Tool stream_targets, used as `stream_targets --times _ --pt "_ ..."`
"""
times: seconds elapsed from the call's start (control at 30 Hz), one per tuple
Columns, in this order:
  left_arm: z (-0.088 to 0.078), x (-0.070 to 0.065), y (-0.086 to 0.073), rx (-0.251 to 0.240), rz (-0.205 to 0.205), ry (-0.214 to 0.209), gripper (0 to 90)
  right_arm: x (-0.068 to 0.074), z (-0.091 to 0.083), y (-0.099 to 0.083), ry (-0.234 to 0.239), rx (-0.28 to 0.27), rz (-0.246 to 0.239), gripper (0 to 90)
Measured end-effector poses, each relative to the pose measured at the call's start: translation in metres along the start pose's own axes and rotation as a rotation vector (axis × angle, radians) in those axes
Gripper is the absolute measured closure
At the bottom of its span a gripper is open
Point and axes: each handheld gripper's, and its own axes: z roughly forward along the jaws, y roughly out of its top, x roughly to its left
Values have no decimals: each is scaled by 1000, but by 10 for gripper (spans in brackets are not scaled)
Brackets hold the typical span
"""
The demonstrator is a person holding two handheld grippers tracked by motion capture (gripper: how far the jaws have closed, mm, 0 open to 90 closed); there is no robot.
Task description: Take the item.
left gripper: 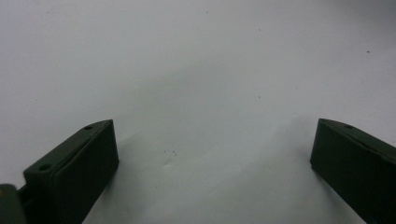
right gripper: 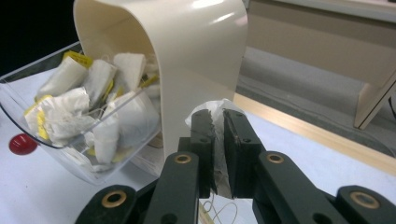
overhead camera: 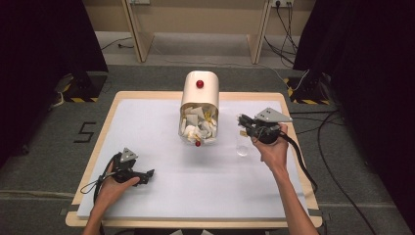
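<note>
So, nearest me at lower left of the high view, my left gripper (overhead camera: 147,174) rests on the white foam table mat (overhead camera: 205,186), jaws wide apart w/ nothing between them. Mid-right, my right gripper (overhead camera: 242,122) is clamped on one white paper tea bag (right gripper: 215,111), its string dangling below. A small clear glass cup (overhead camera: 242,148) stands just below it. Farther up, centre, the cream dispenser w/ clear tilt-out bin (overhead camera: 198,110) is open, full of bags. I'd say: bag picked; dropping it in the cup is left.
</note>
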Motion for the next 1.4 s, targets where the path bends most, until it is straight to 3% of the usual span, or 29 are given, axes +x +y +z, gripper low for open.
stream_targets --times 0.43,1.13,1.4 --pt "0 0 0 0 0 0 0 -8 8 -27 7 88 27 830" --pt "0 0 0 0 0 0 0 -11 15 -47 24 171 49 815" --pt "0 0 0 0 -1 -1 0 -11 14 -44 42 143 62 666"
